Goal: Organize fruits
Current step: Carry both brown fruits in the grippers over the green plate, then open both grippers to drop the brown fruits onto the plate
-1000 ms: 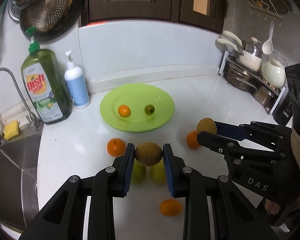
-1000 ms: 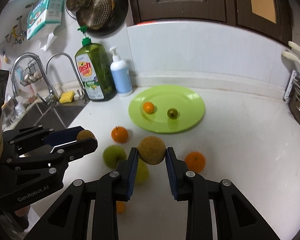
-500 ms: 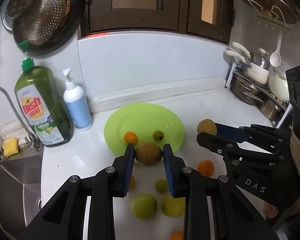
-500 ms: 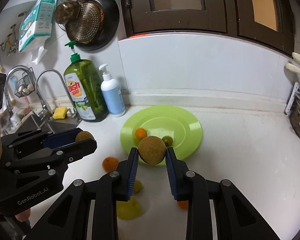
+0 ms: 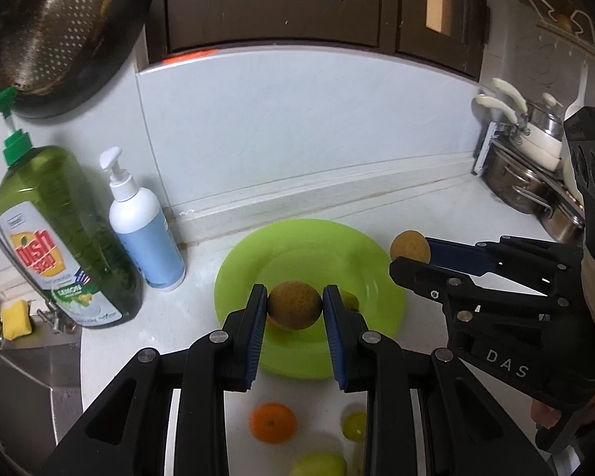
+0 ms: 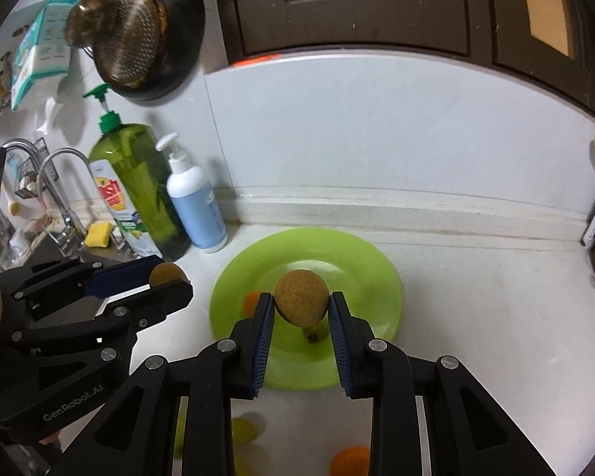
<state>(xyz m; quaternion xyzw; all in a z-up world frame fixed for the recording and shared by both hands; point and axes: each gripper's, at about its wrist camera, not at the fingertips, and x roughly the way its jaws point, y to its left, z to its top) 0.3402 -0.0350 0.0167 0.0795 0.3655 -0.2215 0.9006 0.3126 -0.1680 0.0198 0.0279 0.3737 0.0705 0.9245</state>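
The left tool [image 5: 294, 306] is clamped on a brown, round fruit [image 5: 294, 304], its blue pads pressing both sides, and holds it in the air above the near part of the green plate [image 5: 305, 246]. The right tool [image 6: 301, 304] grips a second brown fruit [image 6: 301, 303] the same way, also over the plate. In the left wrist view the right tool comes in from the right with its fruit beside the plate's far right rim.

On the plate a small orange fruit [image 6: 252, 299] shows left of the right tool's fingers, and a small greenish fruit [image 6: 312, 333] lies under the held one; it is mostly hidden, so its kind is hard to tell.

On the white counter [image 5: 448, 214] nearer the camera lie an orange [image 5: 273, 422], a small yellow-green fruit [image 5: 354, 424] and a green apple [image 5: 317, 465], all off the plate.

Left of the plate stand a green dish soap bottle [image 5: 59, 238] and a white pump bottle [image 5: 144, 230], close together by the wall.
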